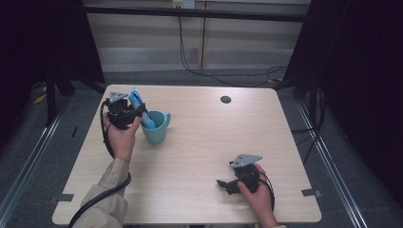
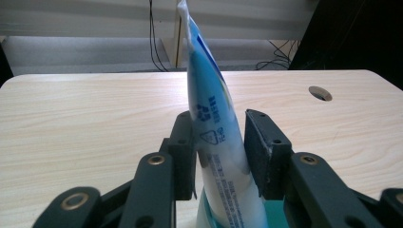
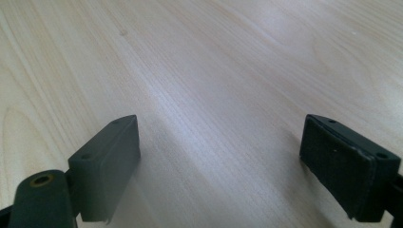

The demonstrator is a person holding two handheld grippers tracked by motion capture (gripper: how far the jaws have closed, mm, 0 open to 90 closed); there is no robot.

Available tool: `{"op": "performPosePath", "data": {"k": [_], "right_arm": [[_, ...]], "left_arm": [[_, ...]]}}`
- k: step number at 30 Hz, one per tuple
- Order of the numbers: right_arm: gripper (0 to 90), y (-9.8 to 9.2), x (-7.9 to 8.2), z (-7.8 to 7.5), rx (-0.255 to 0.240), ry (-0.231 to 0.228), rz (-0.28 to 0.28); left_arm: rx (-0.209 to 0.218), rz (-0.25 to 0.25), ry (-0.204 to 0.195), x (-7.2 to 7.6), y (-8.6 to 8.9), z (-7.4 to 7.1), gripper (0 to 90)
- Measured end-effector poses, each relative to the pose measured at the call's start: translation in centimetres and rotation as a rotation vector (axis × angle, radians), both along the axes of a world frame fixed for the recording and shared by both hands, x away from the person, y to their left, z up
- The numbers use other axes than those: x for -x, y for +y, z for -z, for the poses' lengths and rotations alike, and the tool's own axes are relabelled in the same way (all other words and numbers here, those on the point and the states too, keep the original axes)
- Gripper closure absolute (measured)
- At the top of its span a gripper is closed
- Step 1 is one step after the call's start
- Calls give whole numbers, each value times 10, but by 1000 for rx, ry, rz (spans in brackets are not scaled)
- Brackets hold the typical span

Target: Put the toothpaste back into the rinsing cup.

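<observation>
Near the counter's point(image 1: 199, 156) far-left corner, the tube point(image 2: 214, 142) stands nearly upright in the cup point(image 1: 156, 127), between the left hand-held gripper's point(image 2: 221, 152) jaws: one pad touching, the other slightly apart. The right hand-held gripper point(image 3: 218, 161), wide open and empty, rests near the front edge.

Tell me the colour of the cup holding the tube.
Teal cup, clearest in the high view.

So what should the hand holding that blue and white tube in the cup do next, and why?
Probably spread the jaws a bit wider, then draw back. The tube already stands with its lower end in the teal cup. In the left gripper view, the left gripper has one pad touching the tube and a small gap at the other, so it looks nearly released.
</observation>
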State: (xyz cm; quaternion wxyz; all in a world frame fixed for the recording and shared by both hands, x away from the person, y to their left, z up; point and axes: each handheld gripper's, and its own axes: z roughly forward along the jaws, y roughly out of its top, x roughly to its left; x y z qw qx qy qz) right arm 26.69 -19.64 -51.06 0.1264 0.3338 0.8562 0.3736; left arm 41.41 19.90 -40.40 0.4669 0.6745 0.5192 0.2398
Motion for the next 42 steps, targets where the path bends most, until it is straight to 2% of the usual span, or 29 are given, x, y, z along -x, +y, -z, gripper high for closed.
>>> {"op": "performPosePath", "data": {"k": [8, 24, 36, 42], "right_arm": [[128, 0, 0, 0, 0, 0, 0], [128, 0, 0, 0, 0, 0, 0], [128, 0, 0, 0, 0, 0, 0], [128, 0, 0, 0, 0, 0, 0]], "left_arm": [[-6, 2, 16, 1, 0, 0, 627], [-15, -6, 31, 3, 3, 4, 505], [-2, 0, 38, 6, 5, 3, 400], [-19, 7, 44, 8, 4, 3, 319]]}}
